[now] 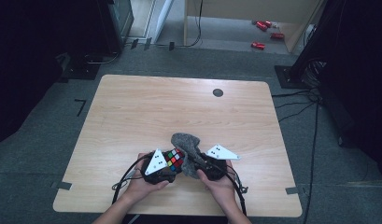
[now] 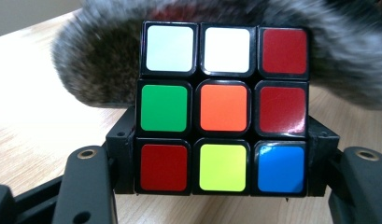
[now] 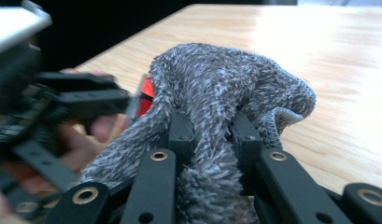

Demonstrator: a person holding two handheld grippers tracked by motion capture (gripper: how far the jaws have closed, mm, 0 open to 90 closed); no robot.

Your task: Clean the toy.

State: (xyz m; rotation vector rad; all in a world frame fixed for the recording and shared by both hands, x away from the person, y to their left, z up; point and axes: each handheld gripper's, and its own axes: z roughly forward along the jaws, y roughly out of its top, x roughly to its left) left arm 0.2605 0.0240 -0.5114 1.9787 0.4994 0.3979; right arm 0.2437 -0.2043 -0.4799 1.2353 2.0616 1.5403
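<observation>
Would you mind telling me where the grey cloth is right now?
In the high view, the grey cloth sits near the table's front edge, clamped in the right gripper and draped against the puzzle cube.

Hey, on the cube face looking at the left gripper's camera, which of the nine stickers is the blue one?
The bottom-right sticker of the cube. It is the face's single blue square; the others are white, red, green, orange and yellow.

Your right gripper (image 3: 211,135) pinches the grey cloth (image 3: 226,88), which bunches above its jaws over the table (image 3: 328,42); left of the cloth, a red cube (image 3: 145,97) edge touches it.
</observation>
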